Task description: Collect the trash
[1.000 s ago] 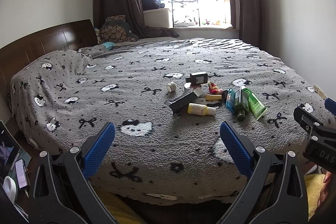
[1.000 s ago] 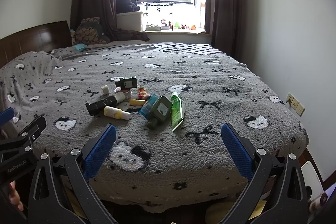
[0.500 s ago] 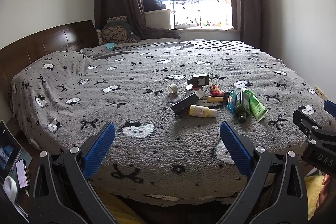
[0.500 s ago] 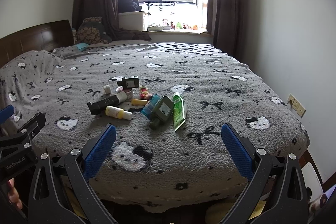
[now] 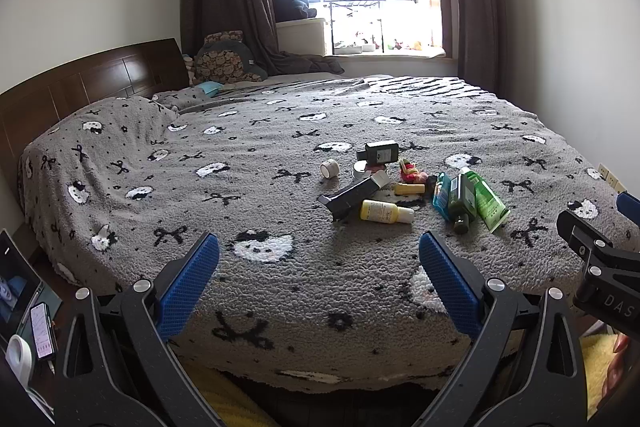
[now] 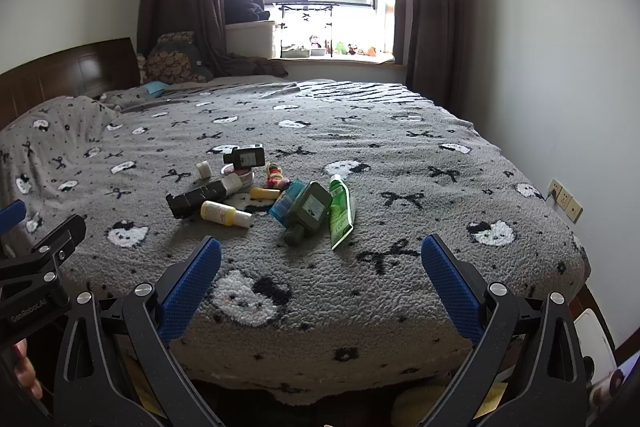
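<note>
A heap of empty toiletry containers lies on the grey bed cover [image 5: 248, 187]. In it are a yellow bottle [image 5: 386, 211] [image 6: 225, 213], a long black box [image 5: 352, 194] [image 6: 202, 195], a dark green bottle [image 5: 461, 197] [image 6: 309, 212], a green tube [image 5: 486, 201] [image 6: 340, 213], a dark jar [image 5: 382, 151] [image 6: 246, 156] and a small white roll [image 5: 329, 169] [image 6: 203, 169]. My left gripper [image 5: 319, 251] is open at the foot of the bed, short of the heap. My right gripper [image 6: 321, 255] is open too, just short of the green tube. Neither holds anything.
A wooden headboard [image 5: 80, 87] runs along the left. Cushions [image 5: 224, 61] and a windowsill with small figures [image 6: 340, 49] lie beyond the bed. A phone and tablet [image 5: 24, 303] sit at lower left. A wall socket [image 6: 566, 201] is on the right wall.
Both grippers have shifted slightly; the heap now sits a little lower and closer in both views. Both stay open and empty. Nothing on the bed has moved.
</note>
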Available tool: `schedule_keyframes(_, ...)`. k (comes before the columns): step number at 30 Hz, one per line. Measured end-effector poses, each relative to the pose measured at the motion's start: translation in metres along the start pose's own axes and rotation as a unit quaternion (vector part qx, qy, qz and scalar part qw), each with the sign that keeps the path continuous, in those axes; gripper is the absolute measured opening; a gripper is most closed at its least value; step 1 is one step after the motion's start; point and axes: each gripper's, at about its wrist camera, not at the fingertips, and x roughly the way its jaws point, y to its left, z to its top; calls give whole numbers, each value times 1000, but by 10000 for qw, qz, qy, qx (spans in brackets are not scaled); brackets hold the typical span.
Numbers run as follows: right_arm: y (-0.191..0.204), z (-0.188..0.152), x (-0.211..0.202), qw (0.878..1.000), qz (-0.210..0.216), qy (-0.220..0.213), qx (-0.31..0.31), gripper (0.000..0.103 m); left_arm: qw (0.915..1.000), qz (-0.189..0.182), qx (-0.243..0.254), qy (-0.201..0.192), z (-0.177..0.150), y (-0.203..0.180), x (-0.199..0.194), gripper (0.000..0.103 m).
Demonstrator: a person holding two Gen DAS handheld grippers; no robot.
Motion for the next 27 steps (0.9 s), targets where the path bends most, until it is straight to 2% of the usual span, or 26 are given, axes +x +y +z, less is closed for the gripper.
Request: schedule_keyframes(27, -3, -3, 3, 10000, 48, 3, 74, 100, 10000, -8, -31, 20, -5, 2, 5, 95)
